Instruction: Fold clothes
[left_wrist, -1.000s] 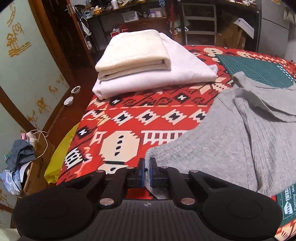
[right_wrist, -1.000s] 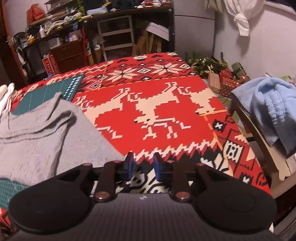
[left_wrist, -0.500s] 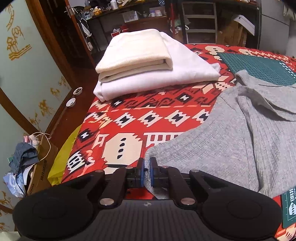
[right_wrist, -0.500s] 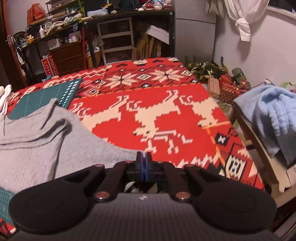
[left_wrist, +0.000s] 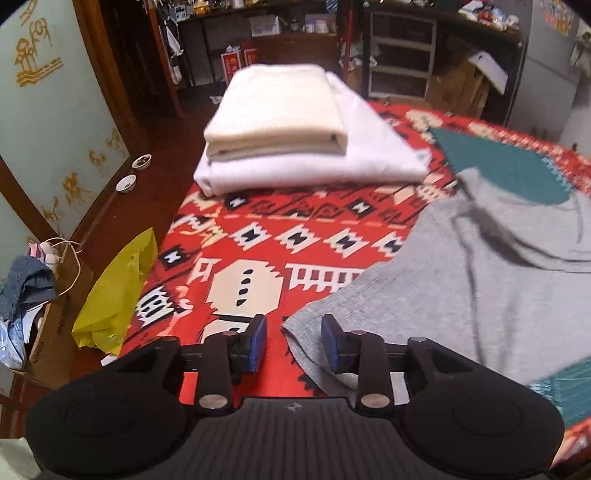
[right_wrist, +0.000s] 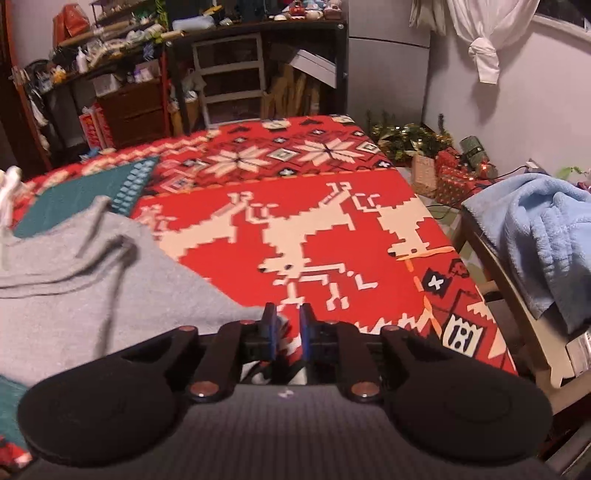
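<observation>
A grey ribbed garment (left_wrist: 480, 295) lies spread on the red patterned tablecloth (left_wrist: 277, 236). Its near corner lies flat between the blue pads of my left gripper (left_wrist: 293, 343), which is open and holds nothing. In the right wrist view the same grey garment (right_wrist: 92, 295) covers the left side of the cloth (right_wrist: 332, 229). Its edge reaches the left finger of my right gripper (right_wrist: 287, 332), which stands open by a narrow gap with red cloth showing through. A folded stack of cream and white clothes (left_wrist: 288, 122) sits at the far left of the table.
A green cutting mat (left_wrist: 498, 166) lies partly under the grey garment. A yellow bag (left_wrist: 114, 295) and small bowls (left_wrist: 125, 182) are on the floor to the left. A blue towel (right_wrist: 535, 236) hangs over a chair to the right. Cluttered shelves (right_wrist: 229, 74) stand behind.
My left gripper has opened and let go of the grey corner. My right gripper shut half a second ago and now stands slightly open. Both views have shifted.
</observation>
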